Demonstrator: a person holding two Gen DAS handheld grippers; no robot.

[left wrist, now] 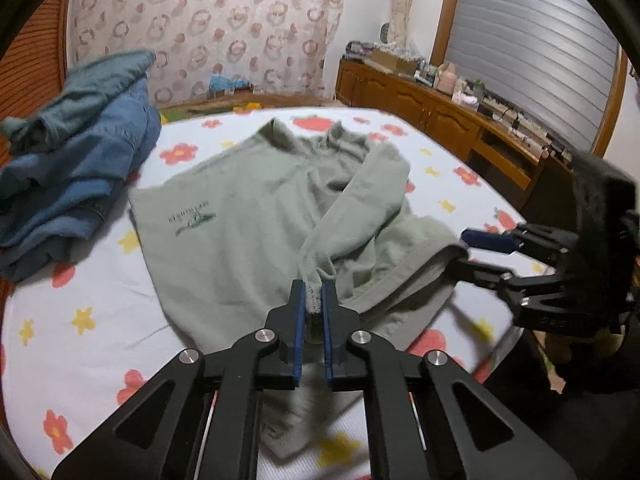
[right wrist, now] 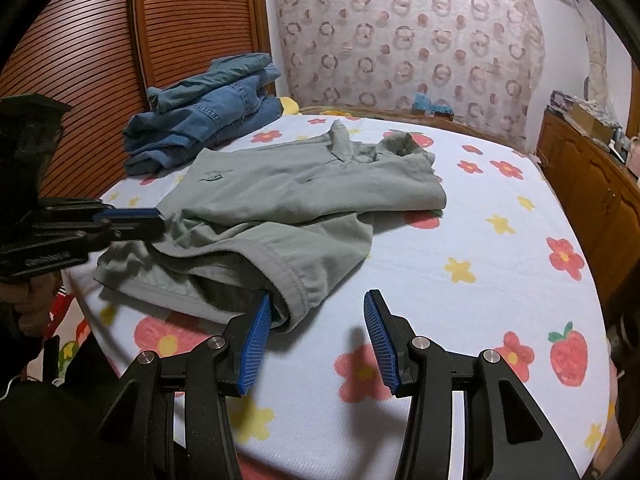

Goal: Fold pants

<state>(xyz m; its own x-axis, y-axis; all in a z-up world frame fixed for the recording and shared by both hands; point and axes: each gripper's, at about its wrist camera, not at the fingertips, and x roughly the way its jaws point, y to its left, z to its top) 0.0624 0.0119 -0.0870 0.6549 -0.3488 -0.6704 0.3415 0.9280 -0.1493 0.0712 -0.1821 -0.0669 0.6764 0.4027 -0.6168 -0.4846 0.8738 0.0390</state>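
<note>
Pale green pants (left wrist: 248, 216) lie rumpled on the flowered bed sheet (left wrist: 100, 320), with a small dark print on one part; they also show in the right wrist view (right wrist: 280, 196). My left gripper (left wrist: 314, 298) is shut on a bunched edge of the pants and shows at the left of the right wrist view (right wrist: 156, 218). My right gripper (right wrist: 318, 320) is open at the near hem of the pants, its left finger (right wrist: 256, 332) touching the hem opening. It shows from the side in the left wrist view (left wrist: 468, 248).
A pile of blue denim clothes (left wrist: 76, 168) sits at the far left of the bed, also in the right wrist view (right wrist: 204, 112). A wooden cabinet (left wrist: 432, 108) with clutter runs along the right. A slatted wooden door (right wrist: 120, 40) stands behind the pile.
</note>
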